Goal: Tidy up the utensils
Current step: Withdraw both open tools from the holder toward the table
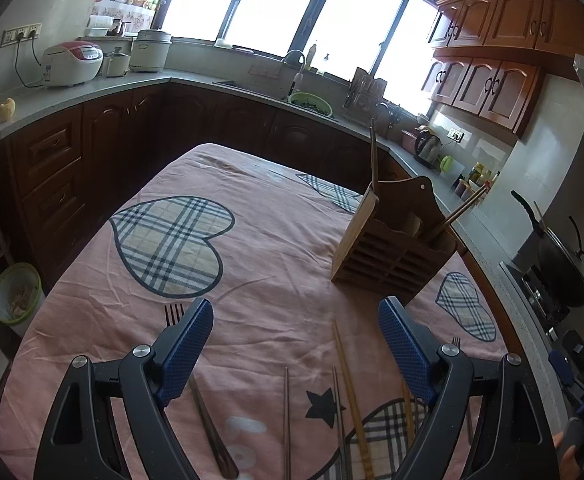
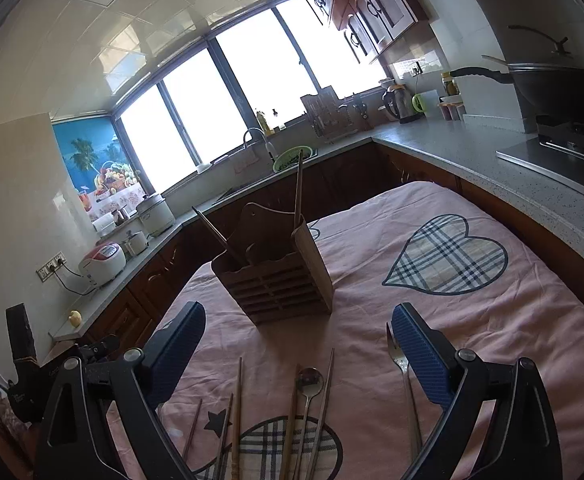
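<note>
While the pink cloth-covered table (image 1: 275, 248) carries the wooden utensil holder (image 1: 388, 256) toward its far edge, already holding a few chopsticks, the loose chopsticks (image 2: 292, 412), spoon (image 2: 310, 380) and fork (image 2: 398, 356) lie along the near edge. The left gripper (image 1: 296, 344) and right gripper (image 2: 298, 344) hover over them, jaws spread wide, gripping nothing. Probably best: pinch one piece mid-shaft, lift level, then tip it upright over a compartment.
</note>
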